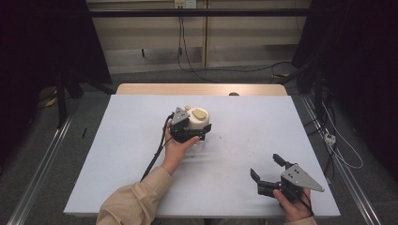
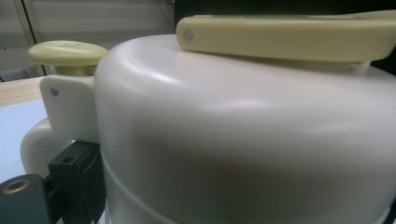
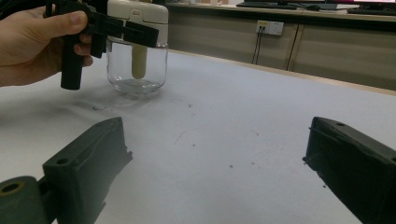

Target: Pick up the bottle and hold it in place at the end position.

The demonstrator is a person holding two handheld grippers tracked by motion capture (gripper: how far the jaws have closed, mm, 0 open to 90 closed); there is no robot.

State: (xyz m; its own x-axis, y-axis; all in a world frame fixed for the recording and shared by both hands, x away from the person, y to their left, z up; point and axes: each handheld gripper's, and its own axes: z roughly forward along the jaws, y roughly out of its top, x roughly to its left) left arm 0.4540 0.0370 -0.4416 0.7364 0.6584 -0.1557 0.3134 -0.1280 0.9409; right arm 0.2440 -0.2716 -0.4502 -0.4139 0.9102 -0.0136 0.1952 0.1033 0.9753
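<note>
a person's left gripper [image 1: 190, 133] pinches the white lid of a clear glass jar [image 3: 137, 65] standing upright near the middle of the pale table [image 1: 117, 154], its jaws pressed against the lid's sides. the right gripper [image 1: 267, 172] rests well apart near the table's front edge, jaws spread wide.

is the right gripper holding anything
No, the right gripper has its jaws spread wide over the bare table, apart from the jar.
</note>
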